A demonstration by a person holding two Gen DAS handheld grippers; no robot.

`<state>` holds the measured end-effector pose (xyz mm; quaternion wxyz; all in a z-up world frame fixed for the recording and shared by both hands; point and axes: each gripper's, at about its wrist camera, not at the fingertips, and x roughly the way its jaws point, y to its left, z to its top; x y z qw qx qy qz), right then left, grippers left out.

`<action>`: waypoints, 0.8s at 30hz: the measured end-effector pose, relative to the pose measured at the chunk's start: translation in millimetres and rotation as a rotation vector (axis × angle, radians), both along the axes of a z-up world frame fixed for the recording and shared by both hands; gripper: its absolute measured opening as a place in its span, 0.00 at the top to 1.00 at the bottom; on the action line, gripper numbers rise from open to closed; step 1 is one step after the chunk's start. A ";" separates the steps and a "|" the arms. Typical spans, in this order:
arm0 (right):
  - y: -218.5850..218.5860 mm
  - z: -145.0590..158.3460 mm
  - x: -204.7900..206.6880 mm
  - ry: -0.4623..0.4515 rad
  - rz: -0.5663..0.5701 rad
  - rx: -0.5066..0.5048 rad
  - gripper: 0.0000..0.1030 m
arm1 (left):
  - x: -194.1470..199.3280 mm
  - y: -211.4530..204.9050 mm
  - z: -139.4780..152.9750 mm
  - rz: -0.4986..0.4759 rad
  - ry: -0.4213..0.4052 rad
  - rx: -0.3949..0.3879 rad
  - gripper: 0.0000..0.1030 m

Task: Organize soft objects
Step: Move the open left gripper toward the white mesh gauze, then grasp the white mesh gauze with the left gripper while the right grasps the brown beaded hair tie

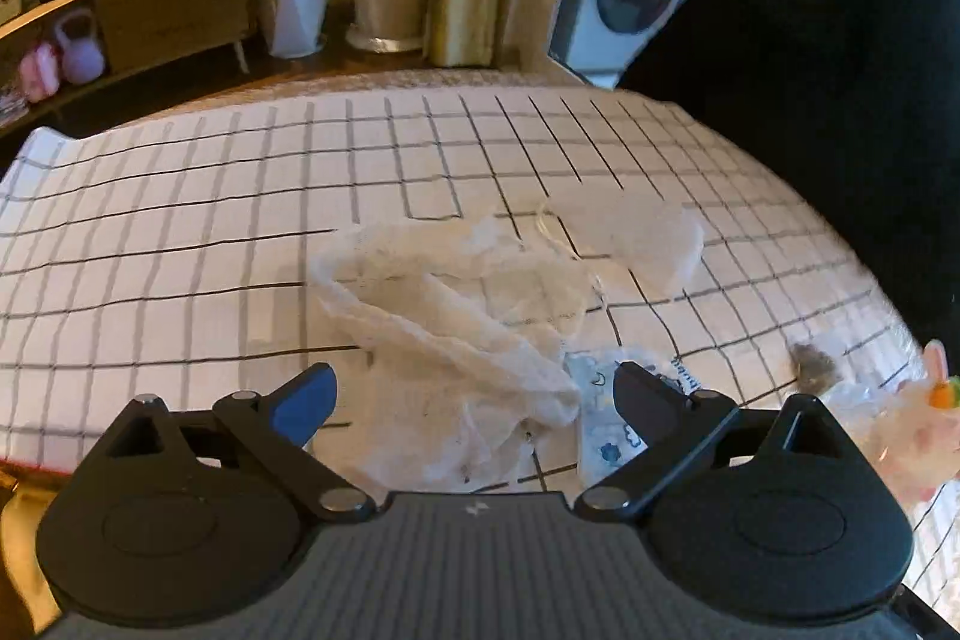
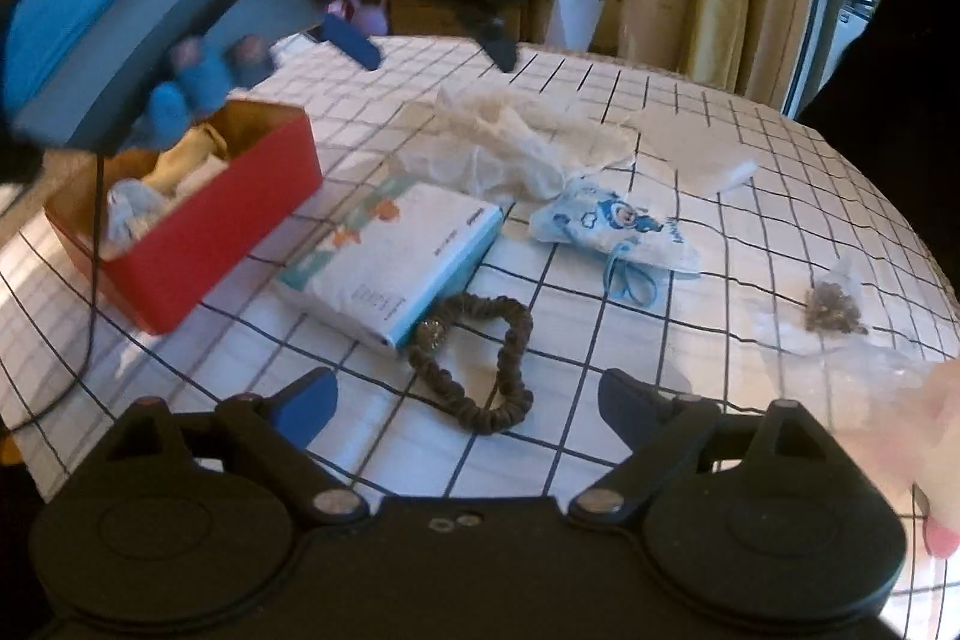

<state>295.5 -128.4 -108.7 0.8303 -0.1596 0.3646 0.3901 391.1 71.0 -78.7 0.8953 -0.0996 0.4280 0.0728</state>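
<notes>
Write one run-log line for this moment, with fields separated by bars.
left gripper: open, over white mesh bag | right gripper: open, near brown scrunchie | red box: holds cloths | held: nothing

The tablecloth (image 2: pixel 690 112) looks like matt woven cloth, white with thin dark lines. On it lies a crumpled mesh bag (image 1: pixel 444 316) of thin, gauzy, half-transparent fabric with a rough open weave. The red box (image 2: pixel 228 220) has smooth, slightly glossy sides and a dull golden lining. The tissue pack (image 2: pixel 390 256) is wrapped in smooth, shiny plastic film. The small printed pouch (image 2: pixel 618 226) looks like soft matt cloth with a blue cord. The brown hair tie (image 2: pixel 480 364) is ruched, matt fabric. Both grippers show matt black plastic with bright metal rivets (image 2: pixel 336 502).
</notes>
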 end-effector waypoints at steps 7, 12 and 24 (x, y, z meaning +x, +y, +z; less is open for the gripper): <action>9.2 -14.4 11.4 0.001 0.055 -0.036 0.12 | 27.8 -8.5 -34.6 -0.007 0.079 0.033 0.03; 12.2 -22.2 18.7 0.003 0.066 -0.052 0.15 | 39.7 -9.7 -53.5 -0.010 0.116 0.063 0.03; 16.8 -28.7 25.3 0.004 0.064 -0.049 0.31 | 47.7 -3.6 -73.7 0.015 0.131 0.090 0.04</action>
